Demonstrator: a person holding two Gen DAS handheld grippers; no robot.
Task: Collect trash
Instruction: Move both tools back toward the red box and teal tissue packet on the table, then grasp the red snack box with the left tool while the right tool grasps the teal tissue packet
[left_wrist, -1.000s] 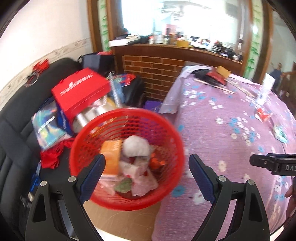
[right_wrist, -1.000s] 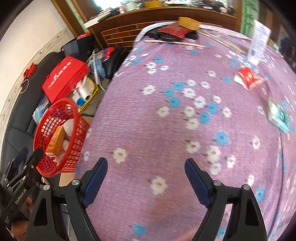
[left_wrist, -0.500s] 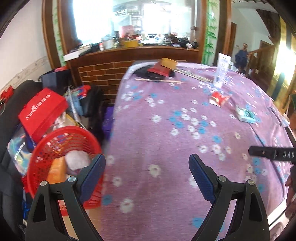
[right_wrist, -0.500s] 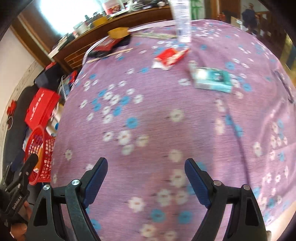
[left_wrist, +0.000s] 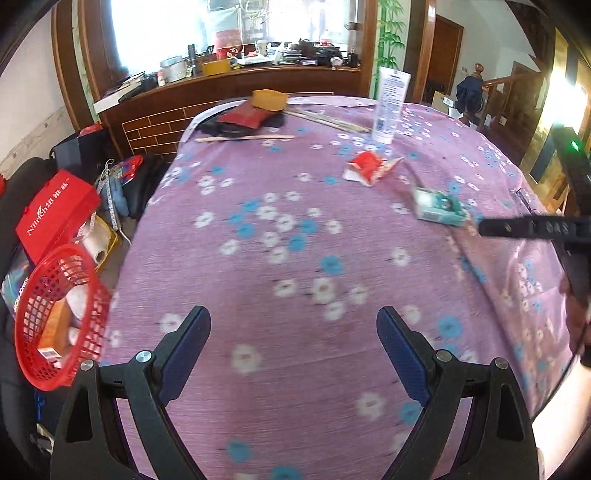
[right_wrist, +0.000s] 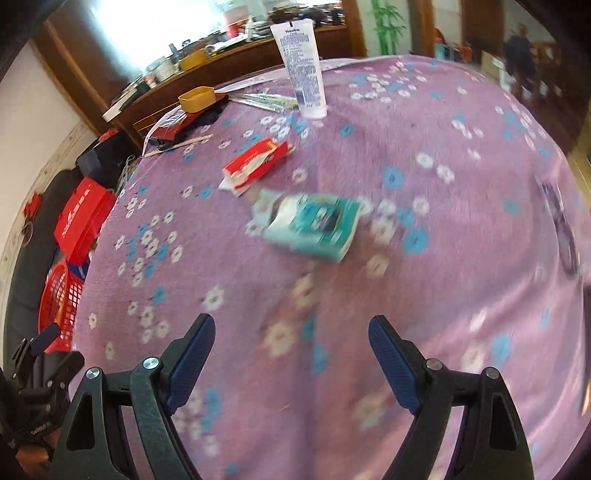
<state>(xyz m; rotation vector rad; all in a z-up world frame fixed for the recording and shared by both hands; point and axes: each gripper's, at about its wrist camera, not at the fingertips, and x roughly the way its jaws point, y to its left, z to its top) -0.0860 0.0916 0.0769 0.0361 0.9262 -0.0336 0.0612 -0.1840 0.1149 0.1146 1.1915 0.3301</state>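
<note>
A teal and white packet lies on the purple flowered tablecloth, ahead of my open, empty right gripper. Beyond it lies a torn red and white wrapper. In the left wrist view the same teal packet and red wrapper lie far ahead to the right of my left gripper, which is open and empty over bare cloth. The red mesh basket with trash in it stands off the table's left edge. The right gripper's finger shows at the right edge.
A white lotion tube stands upright at the table's far side, near a yellow tub, dark pouches and thin sticks. A red box and clutter sit left of the table on a dark sofa. A wooden counter runs behind.
Both grippers have swung right, from over the red basket and the table's left edge onto the tablecloth. The teal packet and red wrapper have come closer in both views. Jaws stayed open.
</note>
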